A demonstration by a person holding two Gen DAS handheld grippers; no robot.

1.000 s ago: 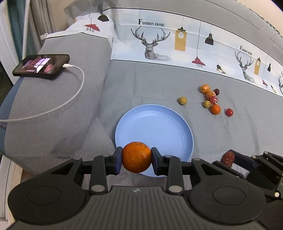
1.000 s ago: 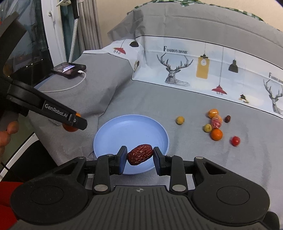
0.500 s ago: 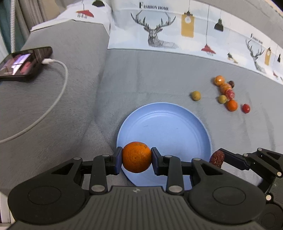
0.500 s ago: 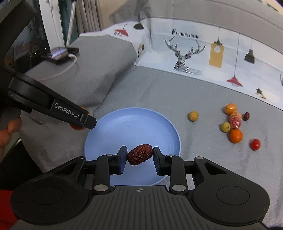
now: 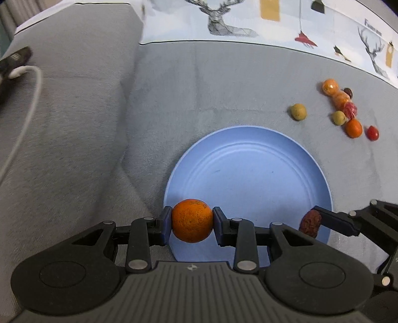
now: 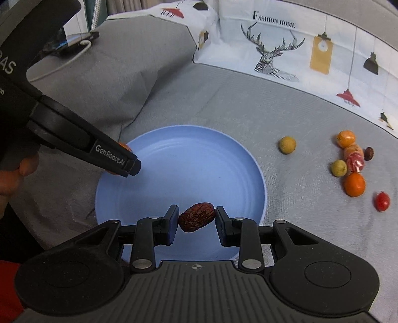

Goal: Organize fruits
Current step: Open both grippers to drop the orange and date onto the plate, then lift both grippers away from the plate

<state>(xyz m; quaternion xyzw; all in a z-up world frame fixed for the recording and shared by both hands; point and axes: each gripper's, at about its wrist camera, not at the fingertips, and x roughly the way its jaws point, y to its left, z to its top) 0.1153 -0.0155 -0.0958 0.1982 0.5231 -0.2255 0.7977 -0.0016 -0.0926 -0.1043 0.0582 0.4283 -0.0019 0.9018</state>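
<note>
**Both grippers loaded over the plate**

From the left wrist, your left gripper [image 5: 192, 221] clamps the orange [image 5: 192, 220] over the near rim of the blue plate [image 5: 248, 174].

From the right wrist, your right gripper [image 6: 197, 221] pinches the red date [image 6: 196, 217] above that plate, though the right pad's contact looks slight. Loose fruits [image 6: 353, 161] lie on the grey cloth [image 6: 223, 99] beside it.

"Fashion home" on the bedsheet [image 6: 273, 20]; "GenRobot.AI" on the left tool [image 6: 113, 155].
</note>
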